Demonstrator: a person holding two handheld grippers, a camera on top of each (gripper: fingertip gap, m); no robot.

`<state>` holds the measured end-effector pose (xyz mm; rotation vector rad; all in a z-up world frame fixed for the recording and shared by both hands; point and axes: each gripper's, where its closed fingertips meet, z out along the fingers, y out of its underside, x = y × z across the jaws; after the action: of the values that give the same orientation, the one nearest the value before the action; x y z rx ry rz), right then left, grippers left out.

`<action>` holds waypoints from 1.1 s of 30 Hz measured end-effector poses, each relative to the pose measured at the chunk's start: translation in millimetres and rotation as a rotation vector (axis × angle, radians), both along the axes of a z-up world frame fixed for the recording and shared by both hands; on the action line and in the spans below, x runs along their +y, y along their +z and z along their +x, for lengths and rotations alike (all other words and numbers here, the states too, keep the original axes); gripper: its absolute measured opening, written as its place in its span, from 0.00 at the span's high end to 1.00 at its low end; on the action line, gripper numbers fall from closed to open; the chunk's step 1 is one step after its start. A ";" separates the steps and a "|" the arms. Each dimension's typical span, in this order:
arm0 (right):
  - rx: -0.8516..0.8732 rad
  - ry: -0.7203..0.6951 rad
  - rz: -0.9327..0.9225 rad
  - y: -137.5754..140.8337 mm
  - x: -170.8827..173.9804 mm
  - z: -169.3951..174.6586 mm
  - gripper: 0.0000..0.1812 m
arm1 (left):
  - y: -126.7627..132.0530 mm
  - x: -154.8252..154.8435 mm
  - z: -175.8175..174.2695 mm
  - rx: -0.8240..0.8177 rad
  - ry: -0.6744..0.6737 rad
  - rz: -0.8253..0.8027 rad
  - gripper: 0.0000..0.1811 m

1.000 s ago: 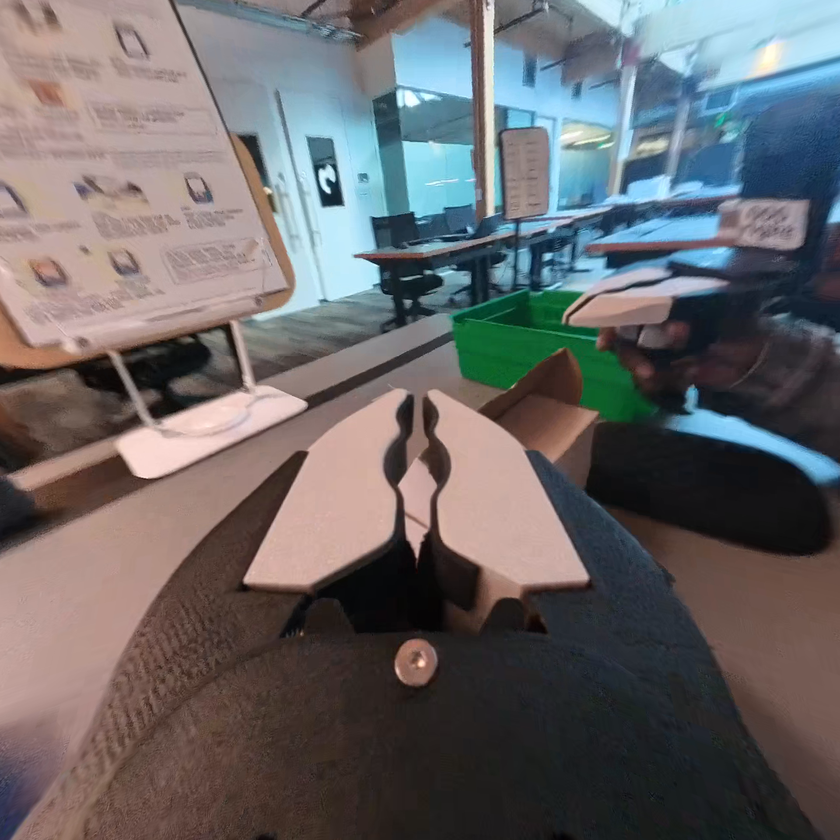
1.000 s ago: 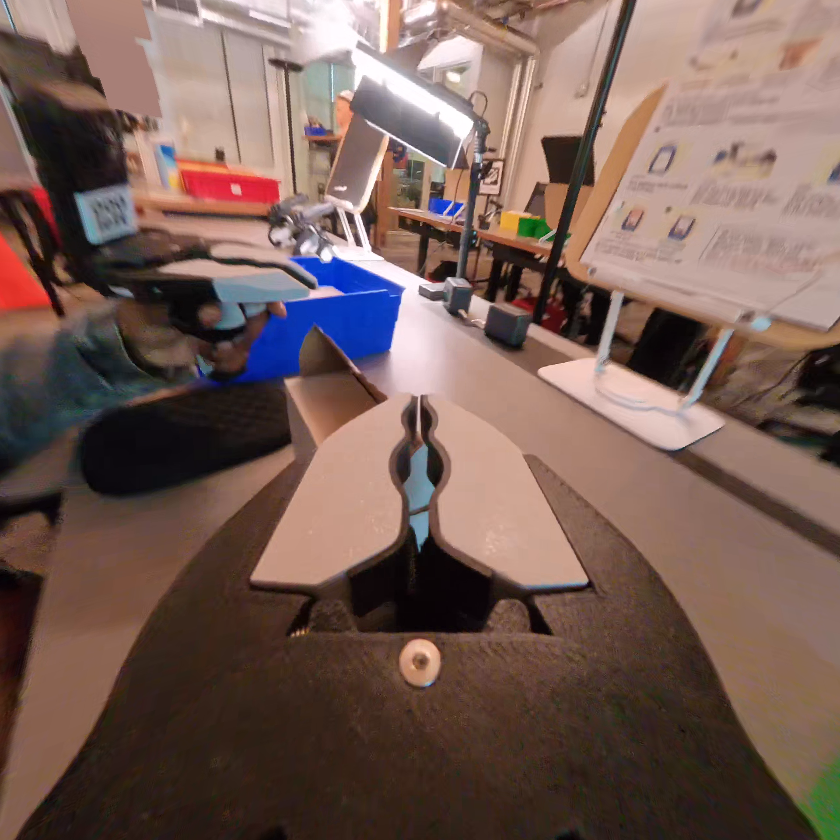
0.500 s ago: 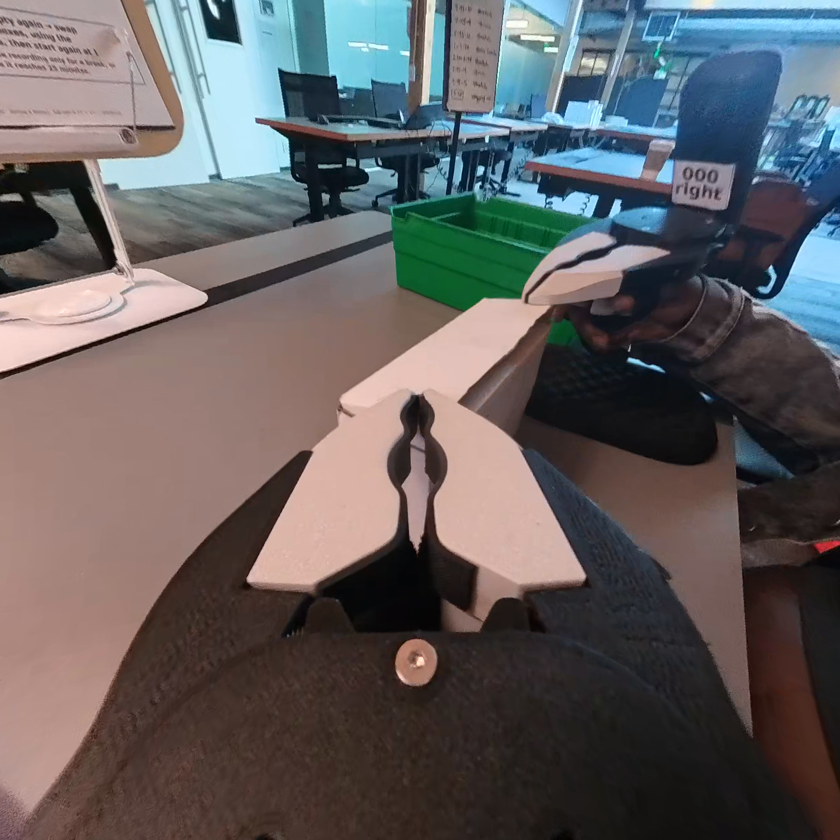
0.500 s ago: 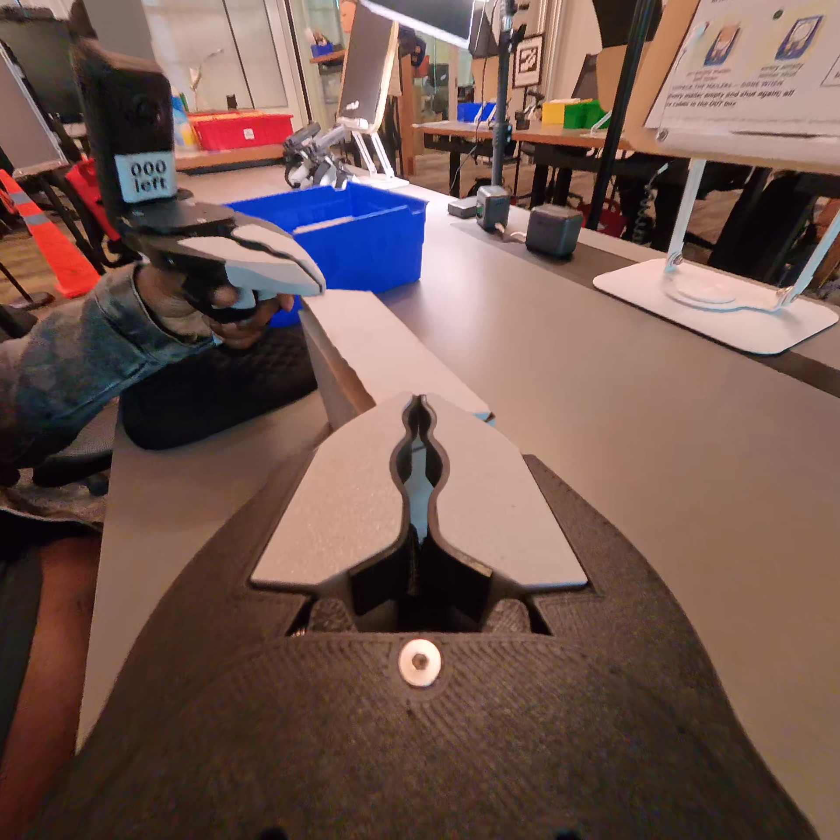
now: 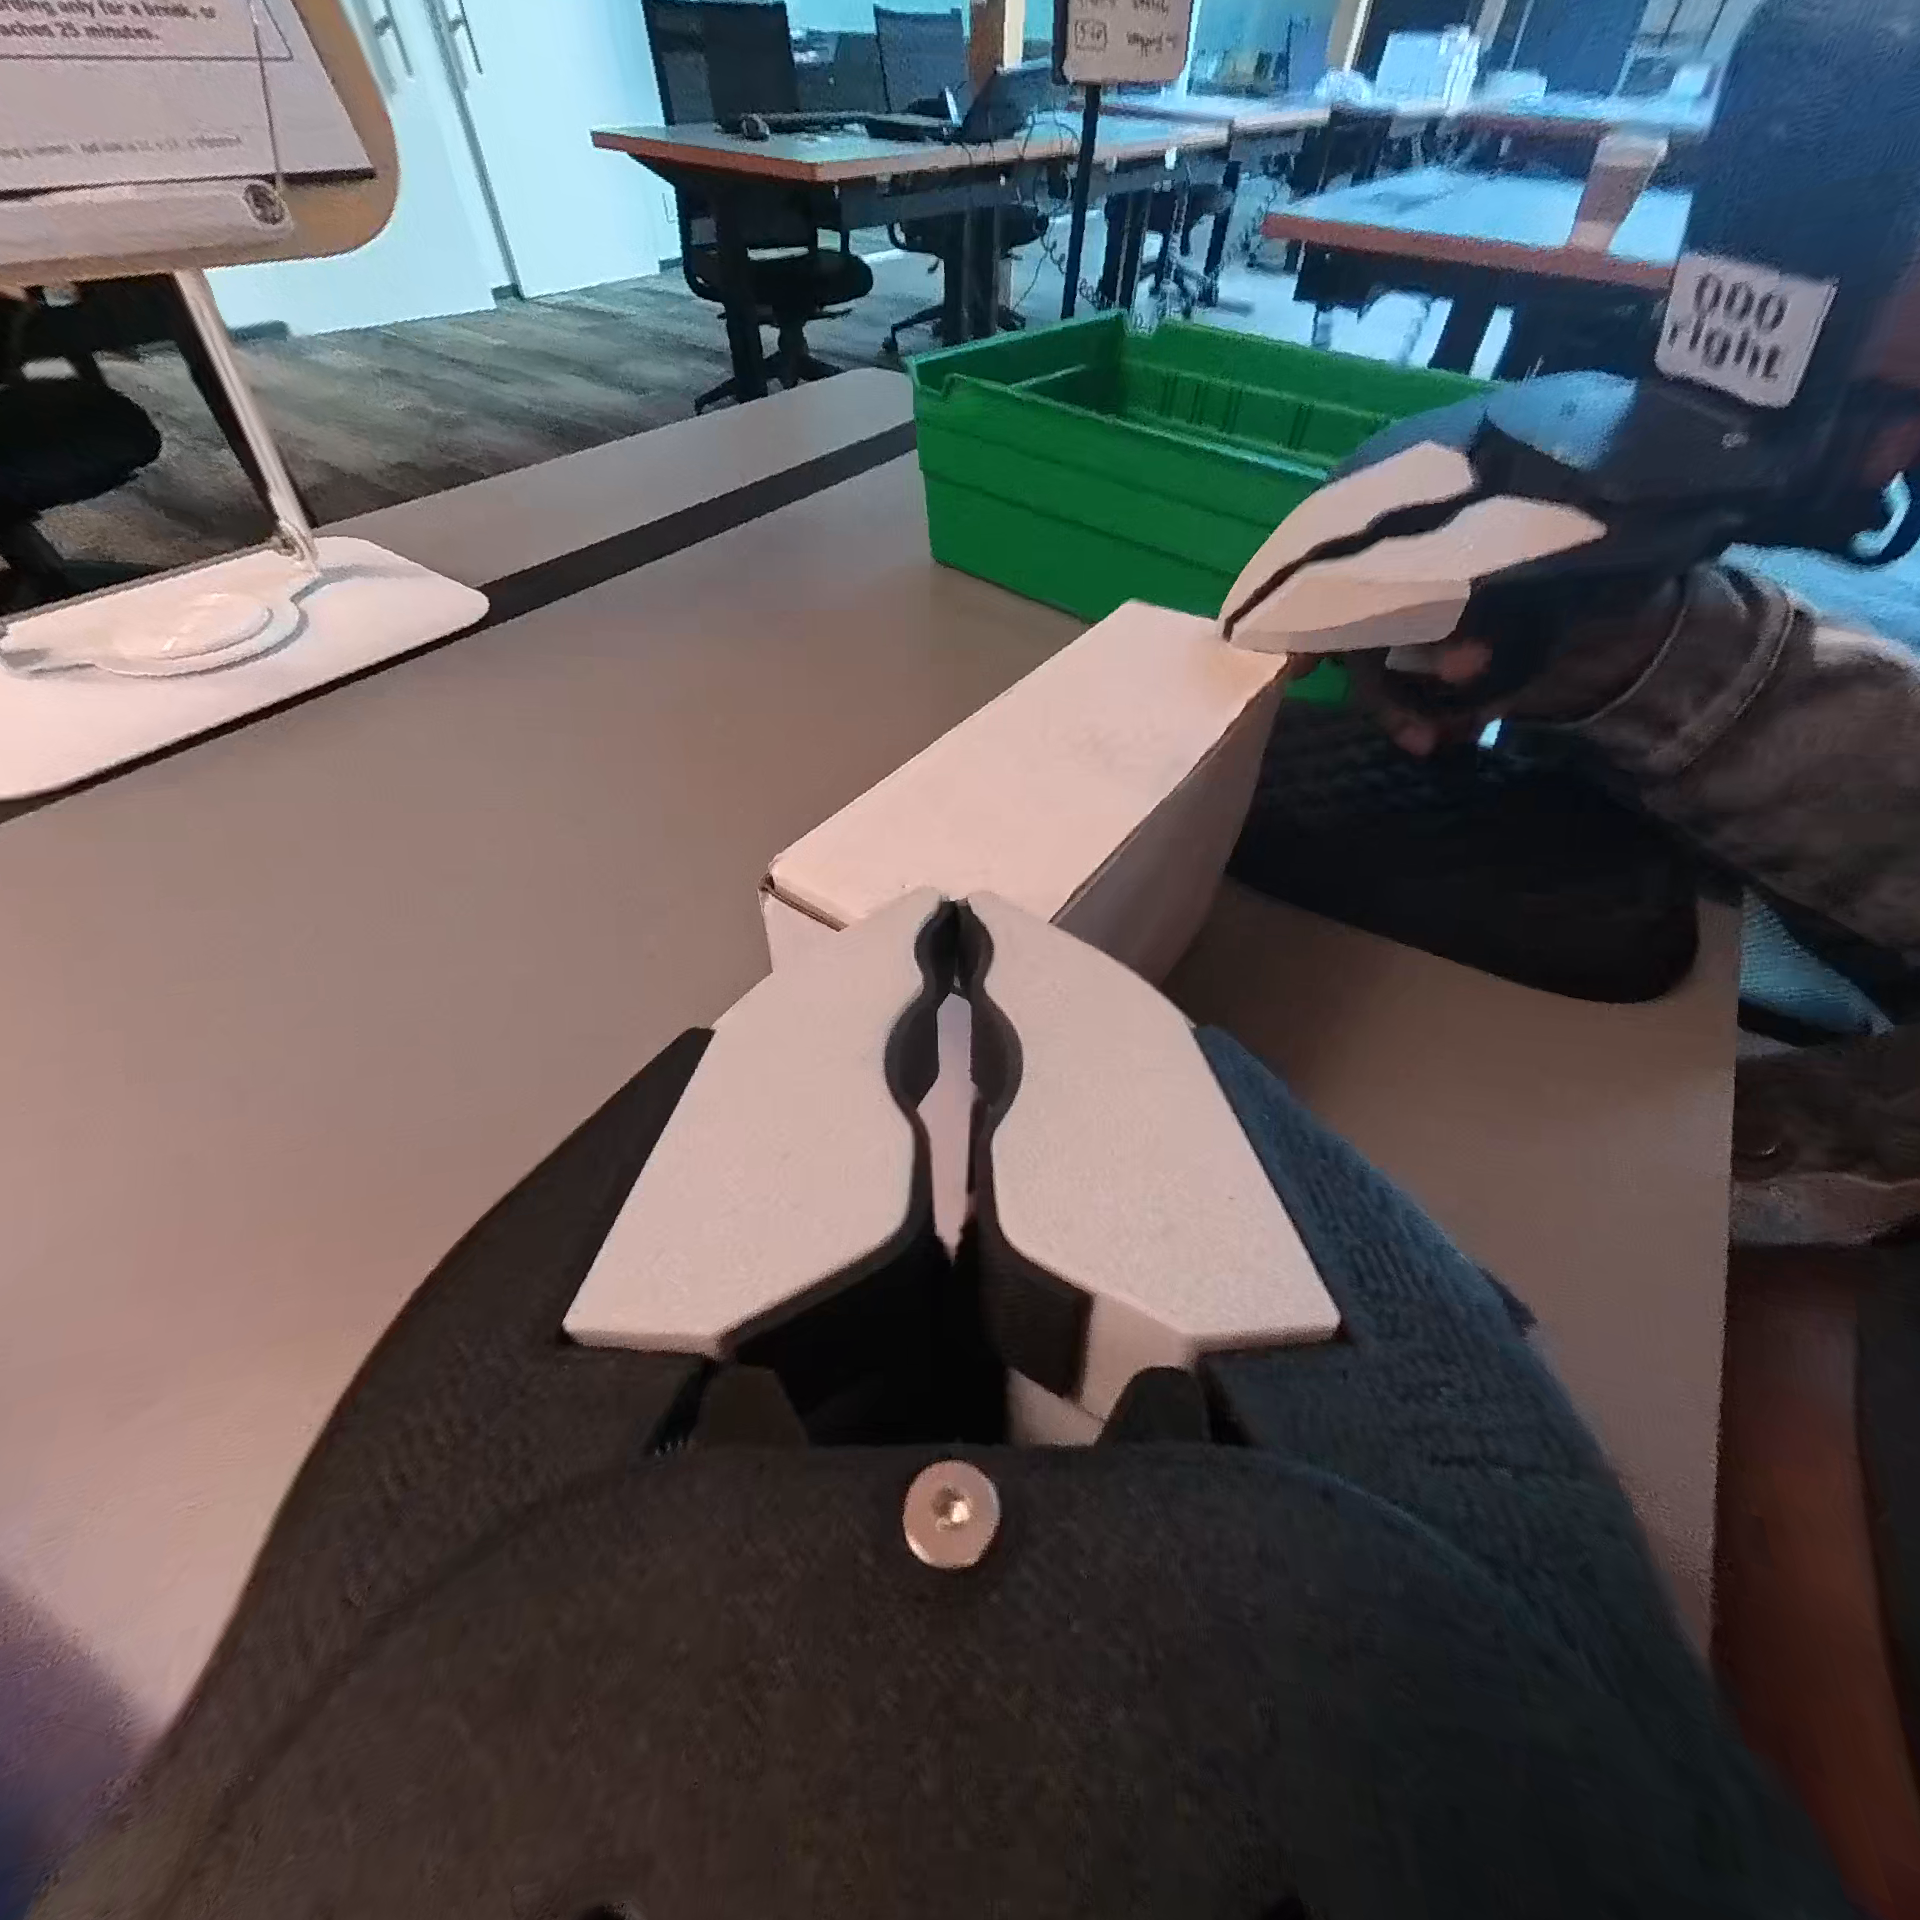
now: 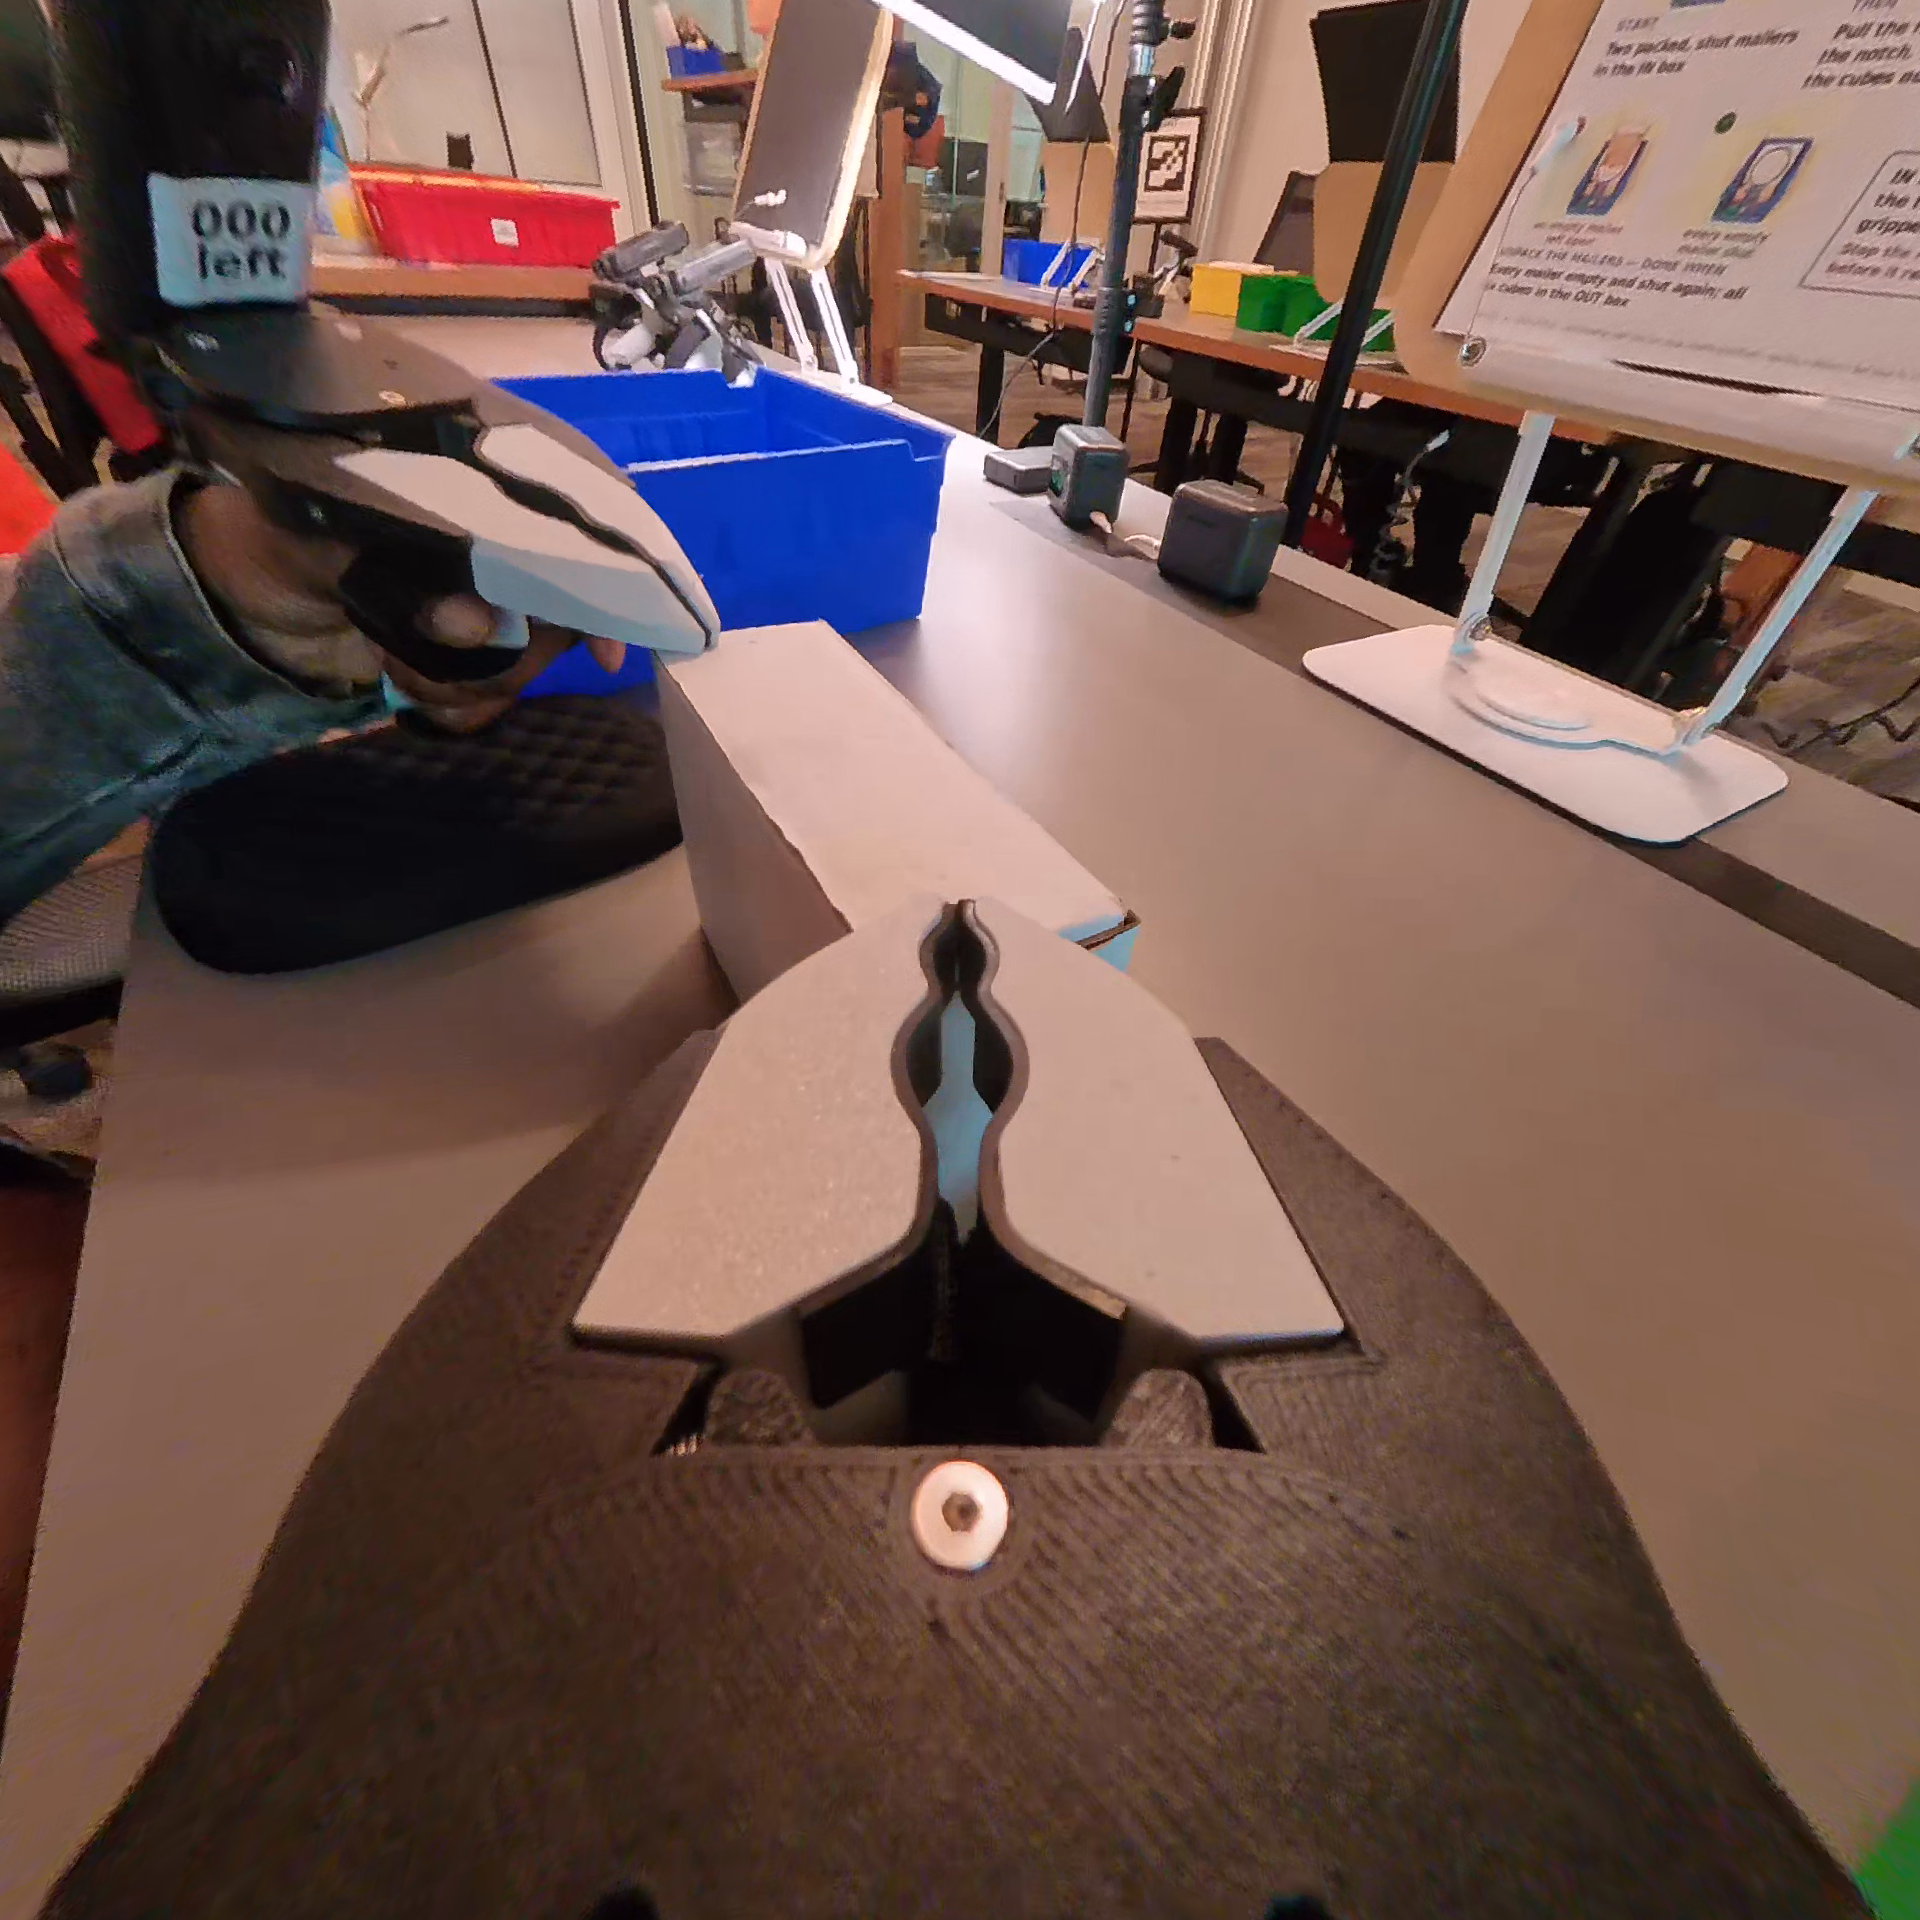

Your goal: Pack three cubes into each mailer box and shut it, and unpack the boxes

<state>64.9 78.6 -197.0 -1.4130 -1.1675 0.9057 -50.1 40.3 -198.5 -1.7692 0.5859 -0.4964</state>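
Near the front edge of the worktop point(image 5: 416, 831), the mailer box point(image 5: 1039, 769) is lying lid-down and shut; the left gripper point(image 5: 956, 920) and right gripper point(image 6: 964, 914), fingers closed together on nothing, are pressing at its opposite ends; the closing step is finishing, likely; next, carrying it calls for opening and gripping.

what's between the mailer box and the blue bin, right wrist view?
Nothing stands there: only a short strip of bare grey table separates the mailer box from the blue bin behind it. The left gripper hangs over the box's far end.
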 end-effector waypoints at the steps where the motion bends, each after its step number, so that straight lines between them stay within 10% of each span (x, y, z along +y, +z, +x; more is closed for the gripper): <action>1: 0.020 0.005 -0.016 1.3 -0.4 0.0 1.00 | 0.7 0.3 -0.3 -0.046 0.009 -0.006 1.00; 4: 0.175 0.011 -0.175 17.8 1.9 4.9 0.74 | 7.3 0.0 -3.8 -0.228 0.033 -0.010 0.73; 8: 0.243 -0.045 -0.422 15.1 20.5 15.3 0.68 | 2.5 5.1 -16.4 -0.397 0.072 -0.130 0.60; 16: 0.054 0.030 -0.581 -14.4 3.0 0.6 0.73 | -11.8 6.9 -5.2 -0.409 0.027 -0.279 0.76; 26: -0.180 -0.008 0.010 -25.7 -2.4 0.4 0.76 | -19.5 2.8 -6.8 -0.037 0.083 -0.053 0.82; 33: -0.308 0.068 -0.055 -47.5 -16.9 16.5 0.86 | -46.3 -30.4 5.5 0.104 0.051 -0.125 0.89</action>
<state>81.4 61.7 -244.5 -1.6059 -1.4364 0.7897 -44.5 9.9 -244.8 -1.9328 0.5917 -0.4147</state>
